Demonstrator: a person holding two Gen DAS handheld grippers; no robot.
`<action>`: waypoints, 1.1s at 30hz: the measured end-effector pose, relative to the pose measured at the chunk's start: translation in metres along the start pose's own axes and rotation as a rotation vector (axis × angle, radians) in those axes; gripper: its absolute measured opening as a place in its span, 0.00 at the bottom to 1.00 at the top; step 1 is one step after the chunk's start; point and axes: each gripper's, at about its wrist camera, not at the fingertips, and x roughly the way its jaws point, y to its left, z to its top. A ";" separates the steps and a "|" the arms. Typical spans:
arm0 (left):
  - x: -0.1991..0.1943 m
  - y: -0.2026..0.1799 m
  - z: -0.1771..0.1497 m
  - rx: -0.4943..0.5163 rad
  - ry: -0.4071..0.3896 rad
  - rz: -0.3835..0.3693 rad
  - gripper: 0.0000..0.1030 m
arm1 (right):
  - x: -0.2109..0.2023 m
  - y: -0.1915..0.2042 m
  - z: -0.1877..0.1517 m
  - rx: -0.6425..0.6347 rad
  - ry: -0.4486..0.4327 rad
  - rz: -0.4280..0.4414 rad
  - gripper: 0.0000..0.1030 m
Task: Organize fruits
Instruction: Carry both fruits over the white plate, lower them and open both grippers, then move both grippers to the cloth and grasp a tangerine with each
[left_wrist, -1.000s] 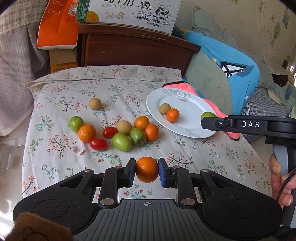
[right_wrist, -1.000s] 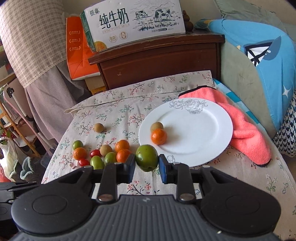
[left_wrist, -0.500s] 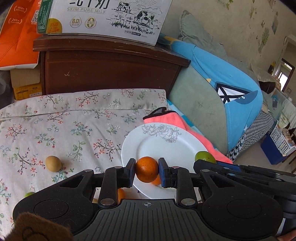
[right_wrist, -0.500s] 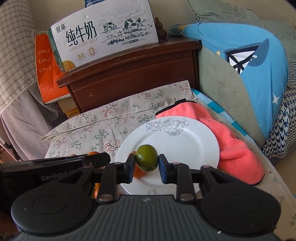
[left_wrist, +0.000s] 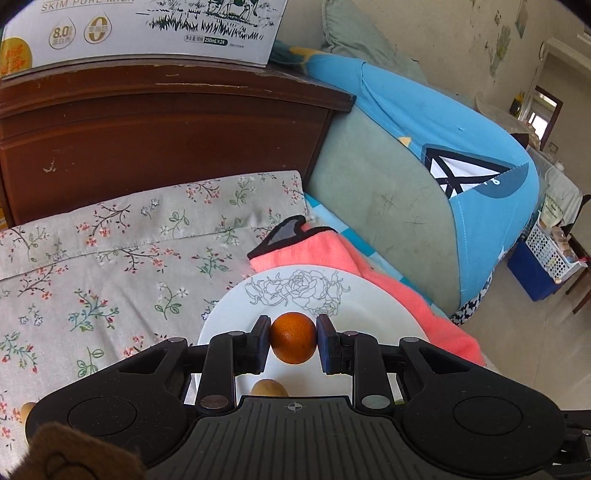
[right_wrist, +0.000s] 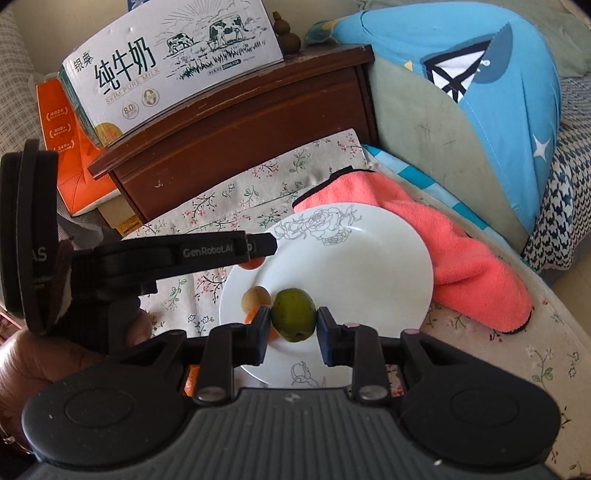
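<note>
My left gripper (left_wrist: 291, 341) is shut on an orange (left_wrist: 292, 350) and hovers over the white rose-patterned plate (left_wrist: 369, 299). A brown fruit (left_wrist: 269, 388) lies on the plate just below it. In the right wrist view, my right gripper (right_wrist: 293, 317) is shut on a green fruit (right_wrist: 293, 308) above the near part of the same plate (right_wrist: 369, 266). A brown fruit (right_wrist: 255, 298) and a partly hidden orange (right_wrist: 251, 316) lie on the plate beside its left finger. The left gripper (right_wrist: 258, 254) reaches in from the left over the plate's far-left rim.
A pink cloth (right_wrist: 461, 258) lies under the plate's right side. Behind the floral tablecloth (left_wrist: 110, 258) stands a dark wooden cabinet (left_wrist: 147, 140) with a milk carton box (right_wrist: 166, 62). A blue and green cushion (left_wrist: 424, 166) is at the right. A hand (right_wrist: 33, 365) holds the left gripper.
The left gripper carried the orange to the right, from over the loose fruits to above the plate. The right gripper shifted slightly over the plate with the green fruit and rolled a little.
</note>
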 end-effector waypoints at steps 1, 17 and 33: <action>0.003 0.001 0.001 0.001 0.008 -0.004 0.23 | 0.003 -0.001 0.000 0.022 0.012 0.008 0.26; -0.015 -0.010 0.014 0.106 -0.013 -0.012 0.63 | 0.024 -0.008 -0.005 0.066 0.034 -0.042 0.30; -0.134 0.033 -0.012 0.007 -0.106 0.231 0.87 | -0.035 0.017 -0.017 -0.047 -0.176 -0.092 0.72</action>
